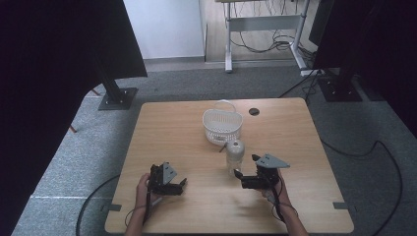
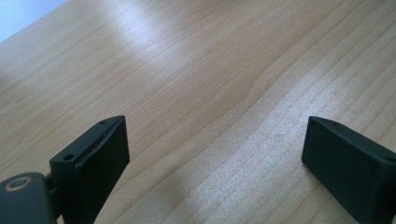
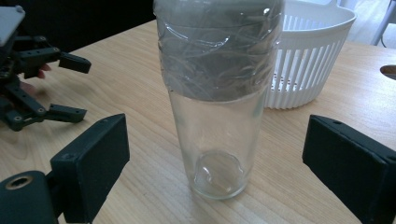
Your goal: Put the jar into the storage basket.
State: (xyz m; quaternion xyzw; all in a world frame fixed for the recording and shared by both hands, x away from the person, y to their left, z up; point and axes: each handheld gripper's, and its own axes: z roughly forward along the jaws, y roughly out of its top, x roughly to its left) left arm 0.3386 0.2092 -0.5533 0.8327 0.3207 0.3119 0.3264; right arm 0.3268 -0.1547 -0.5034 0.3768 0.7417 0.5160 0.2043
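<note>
Worktop (image 1: 187, 137): pale wood, rectangular with rounded far corners; a dark round grommet (image 1: 253, 111) sits near its far edge, just right of the basket.
Bottle (image 1: 235, 156): clear plastic, upright on the worktop, with a grey cap and a translucent wrapper around its upper body; seen through the right gripper view (image 3: 219, 93), the lower part looks empty. It stands just in front of the basket, on the near side, apart from it.
Basket (image 1: 223, 125): white plastic, slatted wall, with a thin loop handle raised at the far side; it stands behind the bottle, toward the far edge of the worktop.
Right claw (image 1: 237, 176): held in the person's right hand, lying low over the worktop just near-right of the bottle. Its jaws are spread wide, one on each side of the bottle's base, neither touching it.
Left claw (image 1: 183, 183): held in the person's left hand, well to the left of the bottle and nearer the front edge. Its jaws are spread, with bare wood between them and nothing pinched.
Floor (image 1: 196, 81): grey carpet around the worktop, with black cables trailing to the right of it.
</note>
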